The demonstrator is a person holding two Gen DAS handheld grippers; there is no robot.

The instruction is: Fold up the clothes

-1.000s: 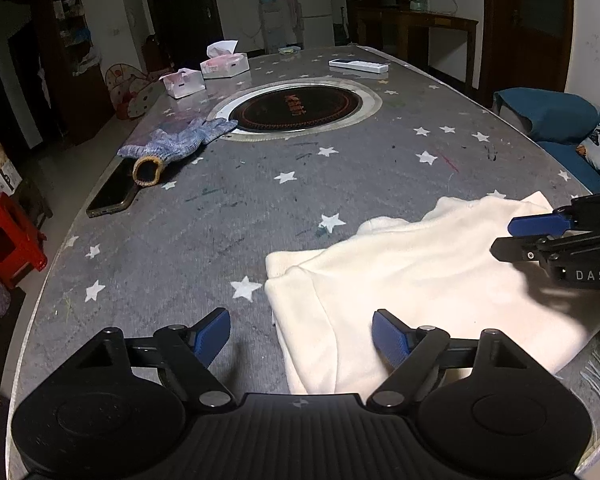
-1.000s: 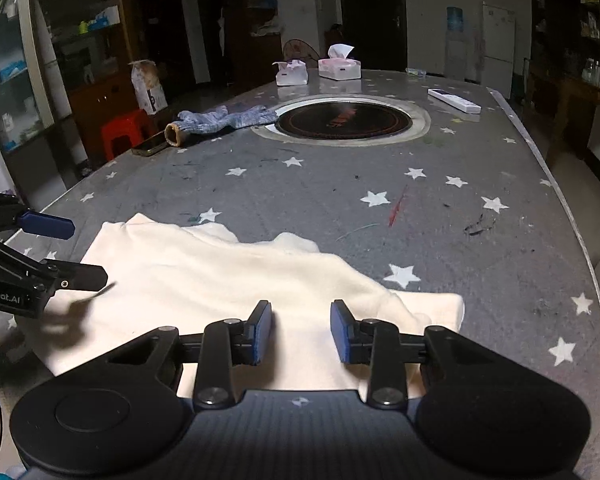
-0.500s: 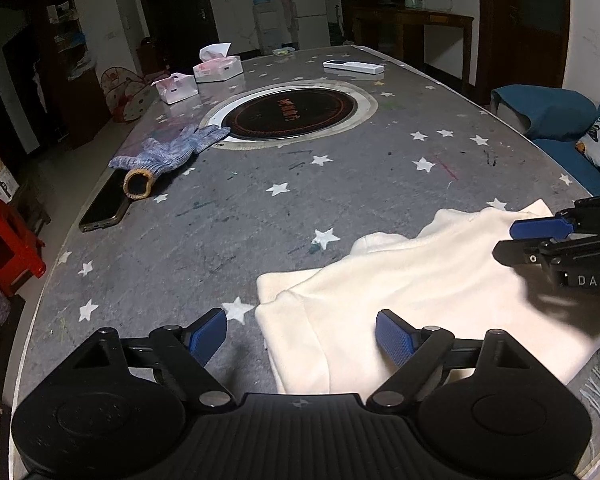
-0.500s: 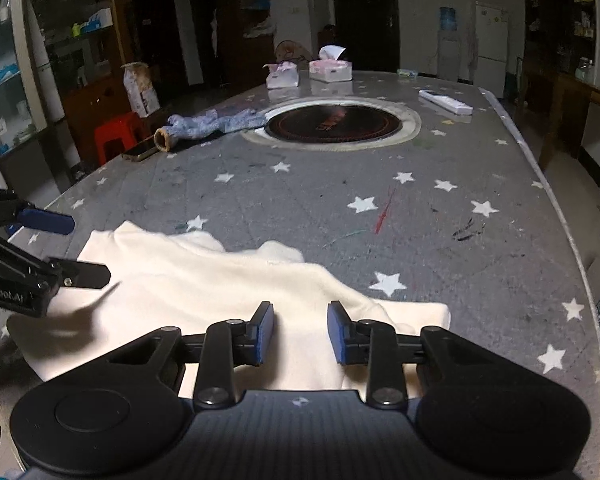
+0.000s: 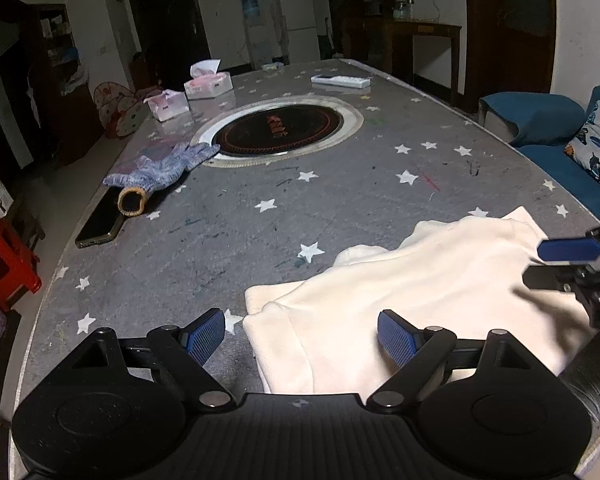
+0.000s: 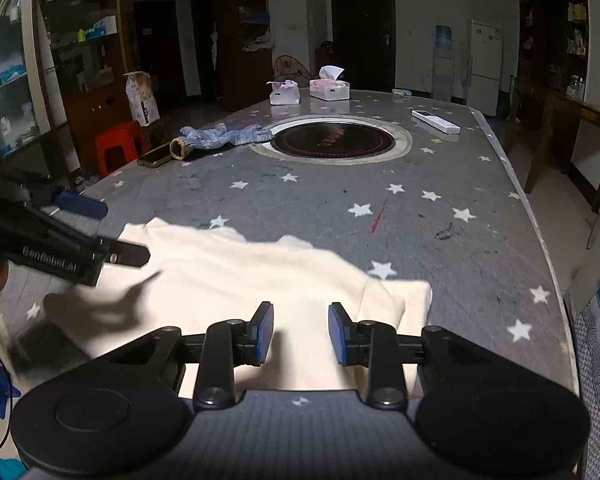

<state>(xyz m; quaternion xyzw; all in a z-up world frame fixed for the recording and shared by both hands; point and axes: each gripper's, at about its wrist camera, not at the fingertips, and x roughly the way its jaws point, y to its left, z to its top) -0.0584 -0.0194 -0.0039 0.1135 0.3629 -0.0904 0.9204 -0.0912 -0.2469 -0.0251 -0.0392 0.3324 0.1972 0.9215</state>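
A cream garment (image 5: 412, 292) lies folded on the grey star-patterned table (image 5: 340, 208) near its front edge; it also shows in the right wrist view (image 6: 236, 280). My left gripper (image 5: 300, 336) is open and empty above the garment's left edge. My right gripper (image 6: 300, 332) is open and empty above the garment's right part, its jaws a short way apart. Each gripper shows in the other's view, the right one (image 5: 568, 260) at the garment's right side and the left one (image 6: 80, 232) at its left side.
A grey knit glove (image 5: 160, 168) and a dark phone (image 5: 100, 224) lie at the left. A round hotplate (image 5: 280, 128) sits mid-table. Two tissue boxes (image 5: 208, 84) and a white remote (image 5: 340, 80) lie at the far end. A blue sofa (image 5: 560, 148) stands to the right.
Both grippers have drawn back and up from the garment, which now sits lower and farther in both views. The right gripper's jaws stand slightly wider. The garment has not moved.
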